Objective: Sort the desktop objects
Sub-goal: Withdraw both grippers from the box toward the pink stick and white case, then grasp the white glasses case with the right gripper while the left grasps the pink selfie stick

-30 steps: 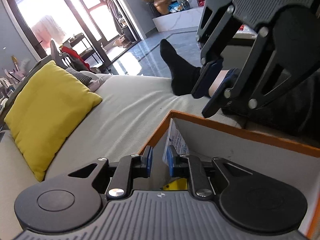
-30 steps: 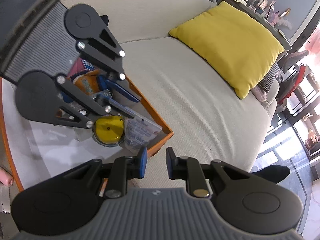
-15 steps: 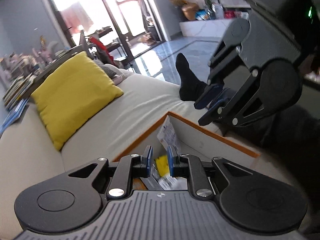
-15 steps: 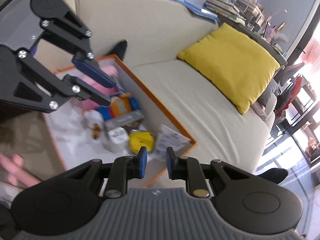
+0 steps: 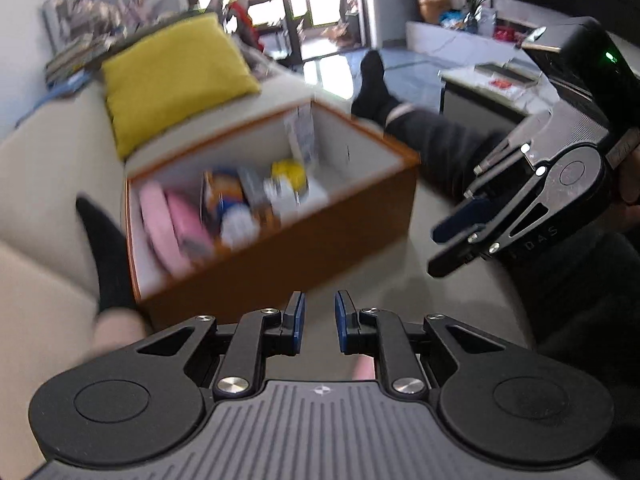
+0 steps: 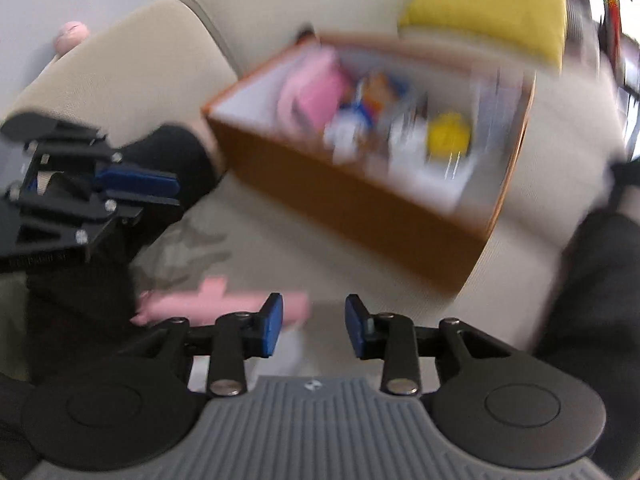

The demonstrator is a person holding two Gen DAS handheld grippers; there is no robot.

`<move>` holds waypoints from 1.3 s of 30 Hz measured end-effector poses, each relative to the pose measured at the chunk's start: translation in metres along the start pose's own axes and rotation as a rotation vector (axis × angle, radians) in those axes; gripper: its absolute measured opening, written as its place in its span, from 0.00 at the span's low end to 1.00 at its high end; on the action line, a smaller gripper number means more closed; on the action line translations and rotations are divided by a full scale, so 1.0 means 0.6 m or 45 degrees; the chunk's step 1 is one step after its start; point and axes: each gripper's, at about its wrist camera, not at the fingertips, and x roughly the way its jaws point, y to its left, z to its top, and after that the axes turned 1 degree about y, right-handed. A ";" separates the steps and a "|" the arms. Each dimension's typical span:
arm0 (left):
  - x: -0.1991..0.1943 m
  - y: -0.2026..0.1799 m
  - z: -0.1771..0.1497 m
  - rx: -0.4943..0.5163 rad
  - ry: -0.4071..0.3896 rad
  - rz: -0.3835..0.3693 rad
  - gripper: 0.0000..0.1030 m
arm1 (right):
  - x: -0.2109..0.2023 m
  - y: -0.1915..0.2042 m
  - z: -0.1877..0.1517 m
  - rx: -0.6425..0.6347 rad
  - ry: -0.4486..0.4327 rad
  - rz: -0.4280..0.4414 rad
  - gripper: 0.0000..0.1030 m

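An orange box (image 5: 280, 252) with white inside walls sits on the beige sofa and holds several blurred items: pink things (image 5: 168, 216), an orange-blue packet (image 5: 222, 192), a yellow round object (image 5: 289, 172) and a paper pack. The box also shows in the right wrist view (image 6: 360, 208). My left gripper (image 5: 318, 322) is pulled back in front of the box, slightly open and empty. My right gripper (image 6: 314, 326) is open wider and empty, above a pink object (image 6: 200, 304) lying on the sofa. Each gripper shows in the other's view (image 5: 464, 236) (image 6: 136, 192).
A yellow cushion (image 5: 172, 76) lies on the sofa behind the box. The person's black-socked feet (image 5: 376, 88) and dark-trousered legs (image 6: 592, 320) flank the box. A low white table with clutter (image 5: 500, 76) stands at the far right.
Both grippers have drawn back and away from the box, which now sits further off. The right gripper's fingers have opened wider. Both views are motion-blurred.
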 end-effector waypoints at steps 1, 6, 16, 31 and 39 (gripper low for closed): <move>0.005 -0.005 -0.013 -0.028 0.028 0.022 0.18 | 0.016 -0.003 -0.016 0.070 0.045 0.032 0.43; 0.022 -0.023 -0.061 -0.133 0.157 0.162 0.19 | 0.086 -0.016 -0.075 0.365 0.222 0.119 0.44; 0.039 -0.036 -0.109 -0.197 0.238 0.130 0.32 | 0.140 -0.004 -0.118 0.578 0.305 0.198 0.57; 0.052 -0.023 -0.137 -0.362 0.283 0.095 0.33 | 0.129 0.016 -0.104 0.655 0.162 0.185 0.38; 0.059 -0.036 -0.130 -0.451 0.261 -0.019 0.28 | 0.097 0.030 -0.043 0.423 0.034 -0.024 0.34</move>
